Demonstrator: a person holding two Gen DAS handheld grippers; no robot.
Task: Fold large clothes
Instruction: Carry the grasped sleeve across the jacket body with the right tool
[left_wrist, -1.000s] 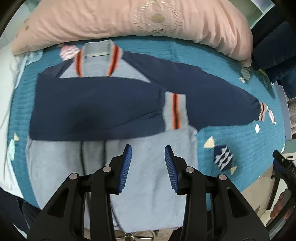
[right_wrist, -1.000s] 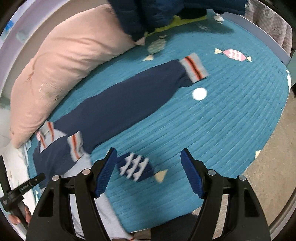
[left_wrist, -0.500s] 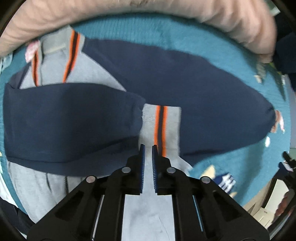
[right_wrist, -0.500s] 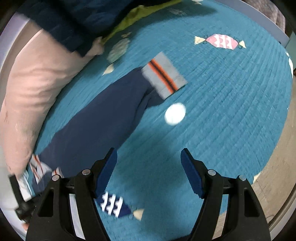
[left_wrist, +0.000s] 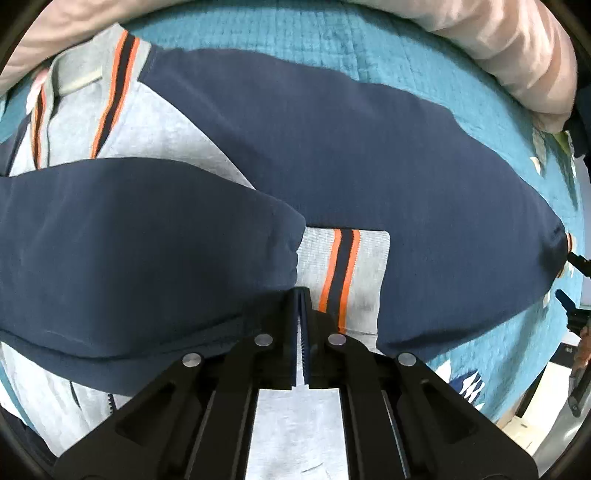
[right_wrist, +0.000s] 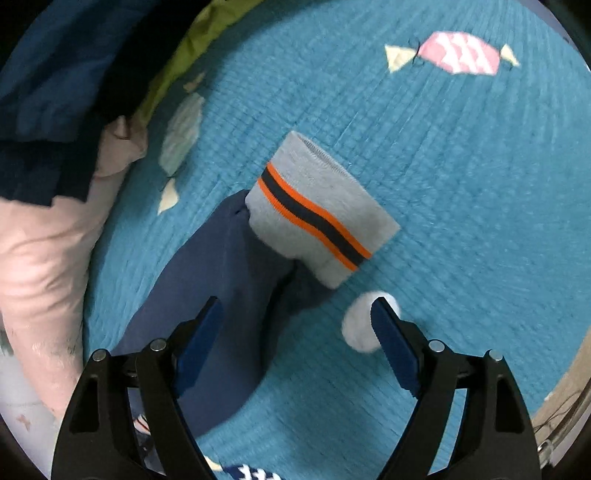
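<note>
With one sleeve (left_wrist: 140, 236) already across the jacket (left_wrist: 159, 122) on the bed (right_wrist: 461, 166), your right gripper (right_wrist: 295, 332) hangs wide-jawed over the other cuff (right_wrist: 325, 210), so grab it next, while your left gripper (left_wrist: 300, 295) sits pinched together, apparently holding nothing.

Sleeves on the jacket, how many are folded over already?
1. The left sleeve lies across the jacket; the right sleeve stretches out on the blanket.
</note>
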